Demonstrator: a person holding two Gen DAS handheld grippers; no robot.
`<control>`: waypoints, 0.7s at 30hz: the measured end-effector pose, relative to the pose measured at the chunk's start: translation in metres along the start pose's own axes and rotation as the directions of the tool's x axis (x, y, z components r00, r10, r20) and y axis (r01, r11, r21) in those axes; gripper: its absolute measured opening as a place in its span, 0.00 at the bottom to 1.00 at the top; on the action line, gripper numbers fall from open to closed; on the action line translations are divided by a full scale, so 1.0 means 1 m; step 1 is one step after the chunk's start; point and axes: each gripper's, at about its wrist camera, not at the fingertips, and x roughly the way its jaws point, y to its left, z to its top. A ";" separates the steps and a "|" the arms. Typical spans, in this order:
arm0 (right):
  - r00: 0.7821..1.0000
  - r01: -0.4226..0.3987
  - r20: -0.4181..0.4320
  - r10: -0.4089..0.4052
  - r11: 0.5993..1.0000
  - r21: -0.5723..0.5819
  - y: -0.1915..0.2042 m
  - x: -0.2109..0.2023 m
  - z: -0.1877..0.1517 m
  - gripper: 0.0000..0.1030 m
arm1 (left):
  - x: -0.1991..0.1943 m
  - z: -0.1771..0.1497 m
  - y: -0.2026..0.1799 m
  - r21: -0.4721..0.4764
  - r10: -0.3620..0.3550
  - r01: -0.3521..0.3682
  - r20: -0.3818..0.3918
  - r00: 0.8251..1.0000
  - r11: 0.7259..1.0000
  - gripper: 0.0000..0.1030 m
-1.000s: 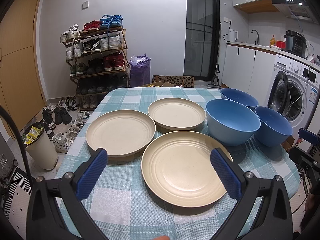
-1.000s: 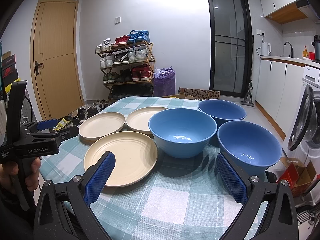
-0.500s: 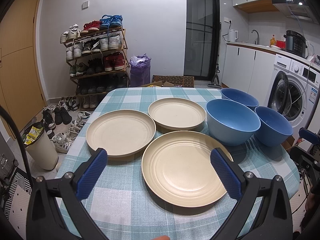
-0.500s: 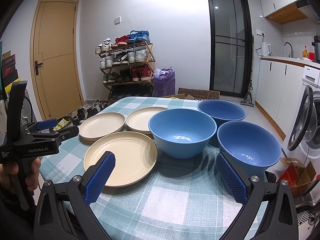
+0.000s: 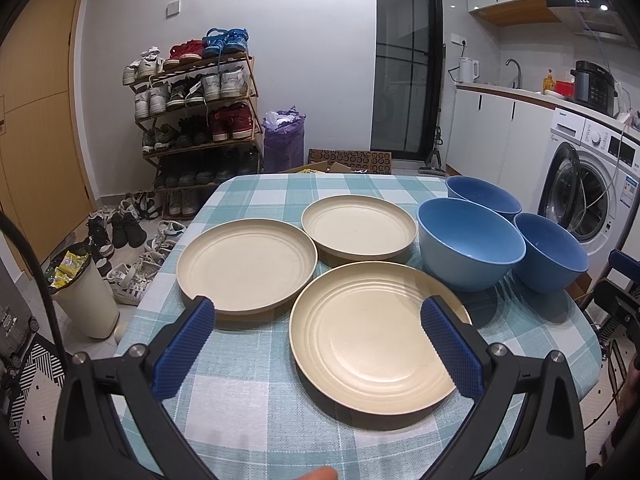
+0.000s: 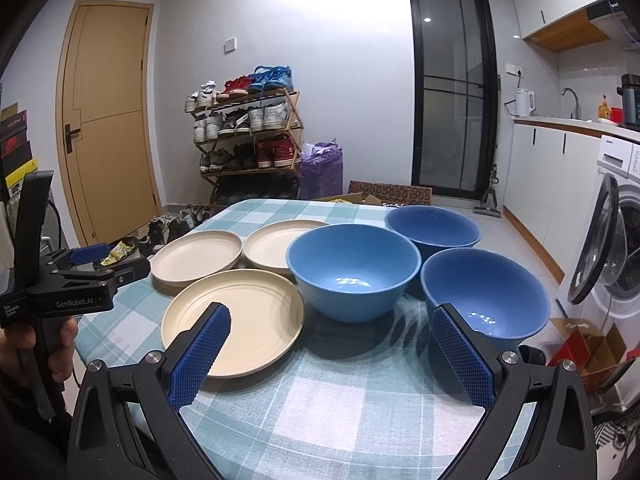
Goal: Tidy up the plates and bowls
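Three beige plates lie flat on a checked tablecloth: a near plate, a left plate and a far plate. Three blue bowls stand upright to their right: a middle bowl, a far bowl and a right bowl. My left gripper is open and empty, above the near edge of the near plate. My right gripper is open and empty, short of the middle bowl and the right bowl. The left gripper also shows at the left of the right wrist view.
The table is small, with edges close on all sides. A shoe rack, loose shoes and a waste bin stand left of it. A washing machine and kitchen counter are on the right. A cardboard box lies beyond the table.
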 end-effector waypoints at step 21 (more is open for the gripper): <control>1.000 -0.016 -0.010 0.016 1.000 0.005 -0.005 0.002 0.009 1.00 | 0.001 0.006 0.007 0.024 0.005 -0.005 0.011 1.000 1.000 1.00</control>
